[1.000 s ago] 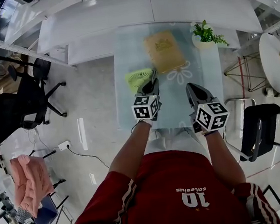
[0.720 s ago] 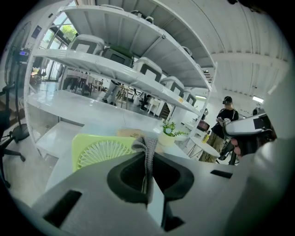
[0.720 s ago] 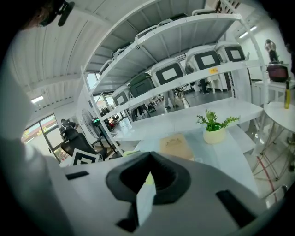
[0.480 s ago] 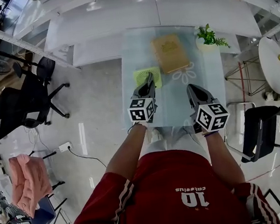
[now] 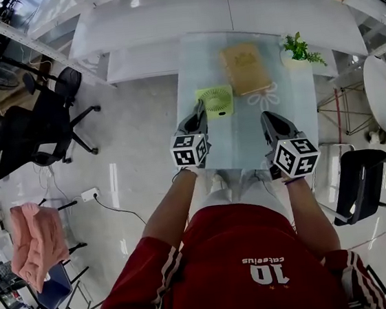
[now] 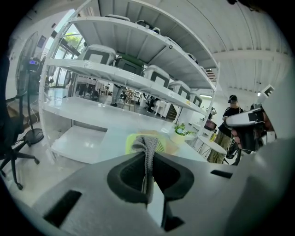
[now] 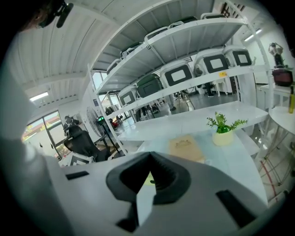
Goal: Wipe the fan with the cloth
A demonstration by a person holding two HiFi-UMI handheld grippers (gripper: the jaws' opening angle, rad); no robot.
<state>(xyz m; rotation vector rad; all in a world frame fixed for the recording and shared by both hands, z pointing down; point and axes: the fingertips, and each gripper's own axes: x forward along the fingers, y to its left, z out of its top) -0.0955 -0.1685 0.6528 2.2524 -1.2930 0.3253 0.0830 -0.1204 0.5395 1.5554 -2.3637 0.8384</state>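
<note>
While your left gripper [image 5: 197,116] hovers just beside the green fan [image 5: 215,102] — jaws clenched on the grey cloth [image 6: 149,148] — your right gripper [image 5: 268,117] hangs apart, jaws closed on nothing.

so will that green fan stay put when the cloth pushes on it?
The fan looks small and plastic, probably light. On the glossy tabletop it will likely slide rather than resist a wipe. The right gripper is shut and clear of it, so nothing braces it.
</note>
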